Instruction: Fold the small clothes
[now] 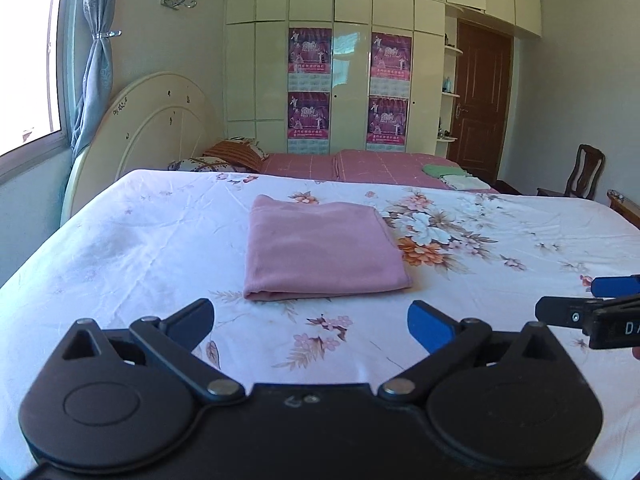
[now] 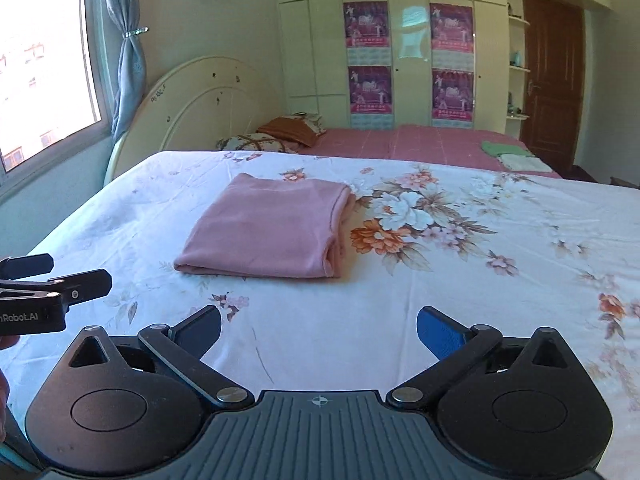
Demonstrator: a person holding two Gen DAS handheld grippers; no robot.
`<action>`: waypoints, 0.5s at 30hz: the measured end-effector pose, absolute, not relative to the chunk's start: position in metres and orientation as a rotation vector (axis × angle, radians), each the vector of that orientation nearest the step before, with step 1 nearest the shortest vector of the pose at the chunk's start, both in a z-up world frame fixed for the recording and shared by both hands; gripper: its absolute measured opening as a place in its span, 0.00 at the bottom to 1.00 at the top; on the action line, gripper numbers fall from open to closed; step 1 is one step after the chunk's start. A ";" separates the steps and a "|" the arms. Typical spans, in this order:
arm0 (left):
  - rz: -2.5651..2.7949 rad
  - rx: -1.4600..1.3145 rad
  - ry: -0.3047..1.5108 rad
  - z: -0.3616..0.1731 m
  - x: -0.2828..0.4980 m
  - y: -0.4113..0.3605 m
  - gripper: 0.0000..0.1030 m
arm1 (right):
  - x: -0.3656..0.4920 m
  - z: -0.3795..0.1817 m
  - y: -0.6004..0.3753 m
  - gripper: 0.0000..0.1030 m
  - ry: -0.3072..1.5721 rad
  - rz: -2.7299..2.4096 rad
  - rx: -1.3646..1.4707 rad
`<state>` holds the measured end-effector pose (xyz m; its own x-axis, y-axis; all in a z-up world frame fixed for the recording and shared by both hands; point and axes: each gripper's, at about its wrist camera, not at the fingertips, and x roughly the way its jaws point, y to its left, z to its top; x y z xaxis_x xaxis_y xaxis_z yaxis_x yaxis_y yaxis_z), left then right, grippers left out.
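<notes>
A pink garment [image 1: 320,250] lies folded into a neat rectangle on the floral bedsheet [image 1: 140,248]; in the right wrist view the same pink garment [image 2: 268,230] sits left of centre. My left gripper [image 1: 311,322] hovers short of the garment's near edge, jaws spread wide with nothing between them. My right gripper [image 2: 319,330] is likewise open and empty, held back from the garment. Each gripper shows at the edge of the other's view: the right gripper [image 1: 592,300] on the right, the left gripper [image 2: 56,276] on the left.
A second bed with a pink cover [image 1: 360,166] stands behind, with pillows [image 1: 232,156] at its head and green and white folded cloths [image 1: 456,176] on it. A wardrobe with posters [image 1: 348,80], a brown door [image 1: 480,92], a chair [image 1: 580,172] and a window [image 1: 28,52] surround the beds.
</notes>
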<state>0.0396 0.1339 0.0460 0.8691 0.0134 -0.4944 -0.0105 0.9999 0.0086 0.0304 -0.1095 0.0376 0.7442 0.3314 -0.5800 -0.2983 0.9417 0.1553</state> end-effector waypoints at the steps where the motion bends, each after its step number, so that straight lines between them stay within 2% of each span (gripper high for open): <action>1: 0.016 0.013 0.506 0.050 0.028 0.130 1.00 | 0.017 0.043 -0.115 1.00 0.640 0.326 0.059; 15: -0.019 -0.007 0.432 0.084 -0.060 0.108 0.99 | -0.103 0.106 -0.141 1.00 0.516 0.289 0.017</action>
<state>-0.0602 0.1081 0.0843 0.9080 -0.0203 -0.4184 0.0173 0.9998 -0.0109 -0.1032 -0.1411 0.1060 0.8302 0.2772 -0.4836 -0.2685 0.9592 0.0889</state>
